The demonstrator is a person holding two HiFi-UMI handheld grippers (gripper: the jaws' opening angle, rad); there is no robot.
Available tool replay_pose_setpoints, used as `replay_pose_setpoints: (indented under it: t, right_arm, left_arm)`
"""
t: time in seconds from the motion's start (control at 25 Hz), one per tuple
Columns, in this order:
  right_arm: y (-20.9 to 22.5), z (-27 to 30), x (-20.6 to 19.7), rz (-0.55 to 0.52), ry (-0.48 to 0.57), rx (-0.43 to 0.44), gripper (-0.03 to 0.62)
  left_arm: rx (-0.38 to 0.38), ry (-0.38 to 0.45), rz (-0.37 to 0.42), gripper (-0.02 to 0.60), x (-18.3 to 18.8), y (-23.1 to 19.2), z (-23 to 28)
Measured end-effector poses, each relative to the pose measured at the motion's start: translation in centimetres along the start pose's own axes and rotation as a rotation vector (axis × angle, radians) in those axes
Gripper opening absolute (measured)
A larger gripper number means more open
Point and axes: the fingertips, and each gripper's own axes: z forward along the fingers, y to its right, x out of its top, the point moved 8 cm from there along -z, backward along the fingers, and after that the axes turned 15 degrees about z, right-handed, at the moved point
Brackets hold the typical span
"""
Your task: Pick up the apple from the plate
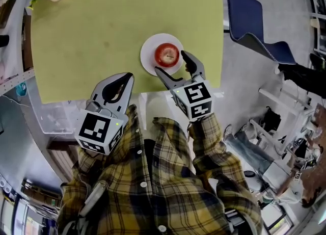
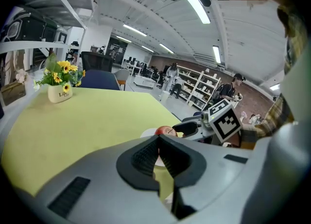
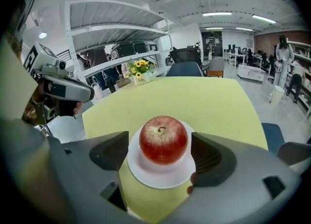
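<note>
**Finding:** the task is at the approach stage, and nothing is lifted yet.

**Task item:** The apple (image 3: 163, 139) sits stem up at the middle of the white plate (image 3: 160, 183). The plate rests on the green table (image 1: 102, 35).

**Right gripper:** Your right gripper (image 1: 171, 62) is at the plate's near side with its jaws wide apart. One finger reaches over the plate's near rim and the other lies along the rim on the plate's right. In the right gripper view the apple is framed squarely between the two pads with a gap on each side — no pad touches it.

**Left gripper:** Your left gripper (image 2: 158, 145) hangs well apart from the plate, to its near left. Its jaws are closed together with nothing between them. As things stand, it plays no part in the grasp.

**Done:** the open jaws are lined up on the apple.

**Left to do:**
- Advance until the pads flank the apple's widest part.
- Close on the apple.
- Raise it clear of the plate.

**Risk, as judged:** the plate looks light and may slide if a finger pushes its rim — keep both fingers above the rim as you go in.
</note>
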Motion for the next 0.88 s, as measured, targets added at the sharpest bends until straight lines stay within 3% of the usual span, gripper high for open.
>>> replay_pose_setpoints:
  t: [0.88]
  right_arm:
    - [0.6,3.5,-0.9,-0.030,-0.032,-0.021,0.376]
  left_arm:
    - [-0.025,-0.054,-0.070,0.008,-4.0,-0.6,0.8]
